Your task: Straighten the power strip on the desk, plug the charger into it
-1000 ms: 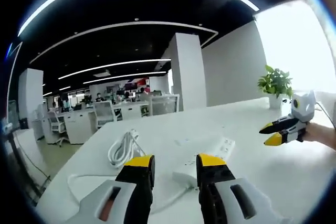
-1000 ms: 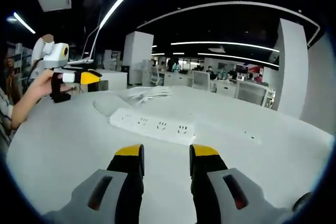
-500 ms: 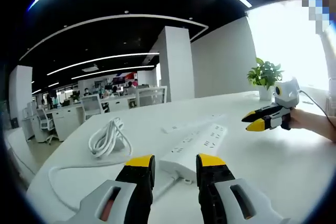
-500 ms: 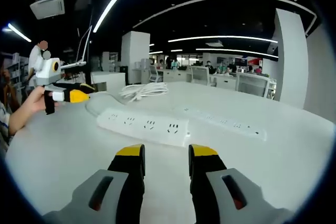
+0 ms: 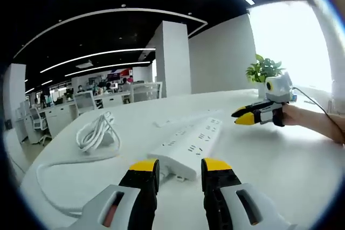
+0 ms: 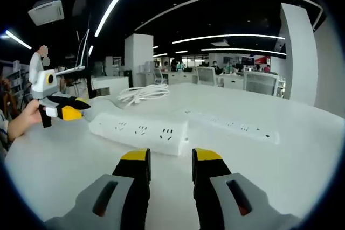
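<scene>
White desk (image 5: 280,160) takes up most of both views, open-plan office behind it with a big white column (image 5: 171,57) and rows of workstations. On the desk lies the white power strip (image 5: 188,144), flat, sockets up; in the left gripper view it runs away diagonally from just ahead of the left gripper (image 5: 178,168), one end close to the jaw tips but not between them. In the right gripper view the same power strip (image 6: 139,131) lies crosswise just beyond the right gripper (image 6: 170,157), apart from it. Second, thinner strip (image 6: 232,126) lies flat further back on the desk, beside the first. White cable (image 5: 59,168) loops from the power strip end across the desk; a coiled white bundle (image 5: 97,133) sits near the far left, charger itself not made out. Left gripper jaws are parted, nothing between them; right gripper jaws likewise parted and empty. Right gripper also seen from the left gripper view, held in a hand (image 5: 294,116) above the desk just past the strip's far end, tips looking near-closed there. Small potted plant (image 5: 262,74) by the bright window.
</scene>
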